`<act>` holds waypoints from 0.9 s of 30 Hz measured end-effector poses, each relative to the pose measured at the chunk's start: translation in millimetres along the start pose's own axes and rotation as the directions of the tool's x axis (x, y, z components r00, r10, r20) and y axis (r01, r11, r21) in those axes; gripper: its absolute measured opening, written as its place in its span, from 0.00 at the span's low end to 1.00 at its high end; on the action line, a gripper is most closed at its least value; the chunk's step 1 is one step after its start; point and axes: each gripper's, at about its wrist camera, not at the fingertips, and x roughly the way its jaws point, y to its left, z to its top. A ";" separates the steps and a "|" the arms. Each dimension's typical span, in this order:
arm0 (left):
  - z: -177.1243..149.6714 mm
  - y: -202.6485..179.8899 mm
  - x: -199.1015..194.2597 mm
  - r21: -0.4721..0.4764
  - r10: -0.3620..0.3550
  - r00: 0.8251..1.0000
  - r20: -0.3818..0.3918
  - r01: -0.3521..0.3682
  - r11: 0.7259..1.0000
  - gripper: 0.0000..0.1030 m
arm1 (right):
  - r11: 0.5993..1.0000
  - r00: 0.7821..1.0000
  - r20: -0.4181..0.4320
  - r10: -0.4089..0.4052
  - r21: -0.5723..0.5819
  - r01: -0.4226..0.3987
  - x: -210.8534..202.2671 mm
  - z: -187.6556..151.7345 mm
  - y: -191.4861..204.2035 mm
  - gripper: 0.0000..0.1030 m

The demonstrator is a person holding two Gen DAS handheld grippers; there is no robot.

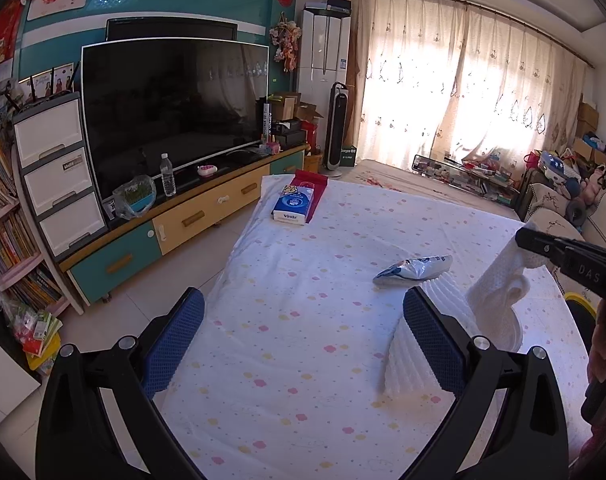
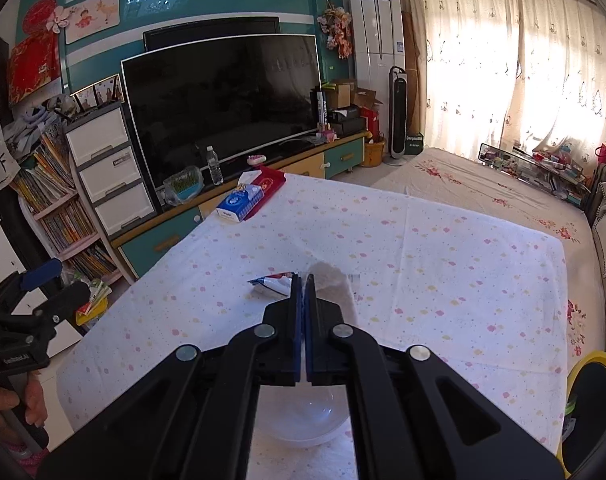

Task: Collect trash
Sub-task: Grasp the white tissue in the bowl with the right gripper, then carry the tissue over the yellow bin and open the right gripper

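A crumpled white paper towel [image 1: 499, 288] is pinched between the shut fingers of the right gripper [image 1: 521, 236], seen from the left wrist view hanging limp above the near right part of the table [image 1: 287, 320], which is covered by a white cloth dotted with small flowers. From the right wrist view the jaws are pressed flat together, with the towel [image 2: 335, 292] showing just past the tips. The left gripper [image 1: 303, 340] is held with its blue-padded fingers spread wide and nothing between them, low over the near edge of the table.

A second piece of trash, a flattened blue and white wrapper [image 1: 413, 268], lies on the cloth near the table's middle, just beyond a ribbed white cup [image 1: 423, 344] that is partly hidden behind the left gripper's right finger. A clear bowl [image 2: 303, 420] sits under the right gripper near the table's near edge. A tissue pack [image 1: 293, 206] rests on a red envelope at the far left corner and does not look like trash.

A yellow-rimmed bin [image 2: 595, 400] is seen off the table's near right corner. The step in hand is judged to be carrying the towel there. The grip is best kept firm, the towel lifted clear of the cup and bowl, and the jaws opened only once the towel hangs inside the rim. The wrapper can then be taken by the free left gripper.
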 end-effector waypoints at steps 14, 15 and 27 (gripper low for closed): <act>1.8 -12.0 -0.5 0.018 -0.014 1.000 -0.004 0.014 1.000 0.95 | 0.991 0.976 0.169 -0.134 0.051 0.128 -81.7 26.8 -51.0 0.01; 2.0 -15.3 -1.2 0.024 -0.019 1.000 -0.003 0.019 1.000 0.95 | 0.987 0.971 0.177 -0.158 0.060 0.150 -88.2 27.0 -59.5 0.01; 3.9 -72.2 -10.5 0.129 -0.116 0.993 -0.006 0.116 0.985 0.95 | 0.883 0.881 0.133 -0.454 0.201 0.424 -147.2 -6.9 -186.1 0.01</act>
